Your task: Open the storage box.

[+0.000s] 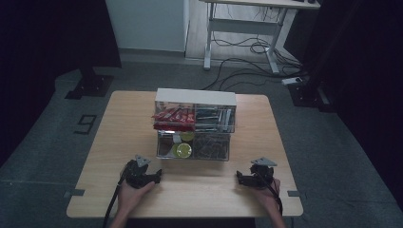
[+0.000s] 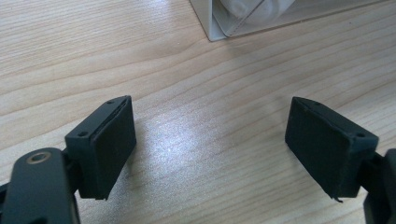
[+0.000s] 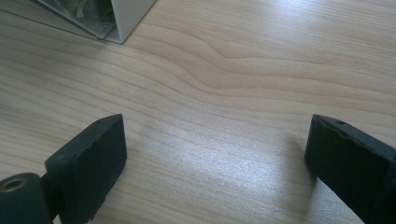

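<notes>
On the wooden worktop [image 1: 190, 190], left gripper [image 1: 154, 176] and right gripper [image 1: 241, 179] rest with jaws spread and nothing between them, flanking the clear drawer organizer [image 1: 195, 124] just ahead, likely poised to reach its compartments

Readable: a large "9" marked on the grey floor [image 1: 86, 124], left of the wooden table [image 1: 119, 142]. Nothing else legible.
</notes>
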The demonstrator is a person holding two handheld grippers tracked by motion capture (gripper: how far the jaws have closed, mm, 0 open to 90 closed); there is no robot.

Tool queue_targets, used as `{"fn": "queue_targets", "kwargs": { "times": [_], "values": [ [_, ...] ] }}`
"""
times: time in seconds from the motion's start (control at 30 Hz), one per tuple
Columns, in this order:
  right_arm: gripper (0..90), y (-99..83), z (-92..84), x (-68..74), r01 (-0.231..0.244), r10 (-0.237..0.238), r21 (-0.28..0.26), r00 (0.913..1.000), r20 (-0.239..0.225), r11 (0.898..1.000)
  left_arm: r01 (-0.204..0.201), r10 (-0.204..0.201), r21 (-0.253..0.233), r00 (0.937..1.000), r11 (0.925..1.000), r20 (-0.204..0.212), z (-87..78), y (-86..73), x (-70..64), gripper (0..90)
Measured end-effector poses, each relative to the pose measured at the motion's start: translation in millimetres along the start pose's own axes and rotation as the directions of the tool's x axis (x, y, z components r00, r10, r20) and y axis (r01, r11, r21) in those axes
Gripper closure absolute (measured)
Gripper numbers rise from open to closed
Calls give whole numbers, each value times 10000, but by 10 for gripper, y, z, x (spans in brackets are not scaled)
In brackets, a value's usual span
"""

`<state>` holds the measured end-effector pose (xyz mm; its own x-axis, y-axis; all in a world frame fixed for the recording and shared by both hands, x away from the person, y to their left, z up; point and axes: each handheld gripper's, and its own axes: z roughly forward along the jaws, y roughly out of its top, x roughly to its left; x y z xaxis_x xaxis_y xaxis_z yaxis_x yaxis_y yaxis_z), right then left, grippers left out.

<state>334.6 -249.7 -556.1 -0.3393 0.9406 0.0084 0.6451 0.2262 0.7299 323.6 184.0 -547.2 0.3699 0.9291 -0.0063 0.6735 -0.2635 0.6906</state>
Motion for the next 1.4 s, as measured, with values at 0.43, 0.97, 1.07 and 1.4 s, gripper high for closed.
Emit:
{"fn": "queue_targets", "kwargs": {
  "times": [0.43,0.97,1.07,1.4],
  "values": [
    [29,6,8,-13,-271,268,93,9993,257,9996,-3,3,0,10000,10000,-9,-1,0,-1,163],
    [20,10,15,-16,-295,292,102,9992,282,9995,415,-403,-733,9990,9964,171,-222,27,61,390],
    [21,9,15,-16,-295,292,102,9992,282,9995,562,-512,-1017,9974,9932,505,-323,51,95,454],
    [21,10,15,-16,-294,291,104,9992,284,9995,967,-804,-1472,9903,9844,1130,-552,156,169,604]
  ]
}}
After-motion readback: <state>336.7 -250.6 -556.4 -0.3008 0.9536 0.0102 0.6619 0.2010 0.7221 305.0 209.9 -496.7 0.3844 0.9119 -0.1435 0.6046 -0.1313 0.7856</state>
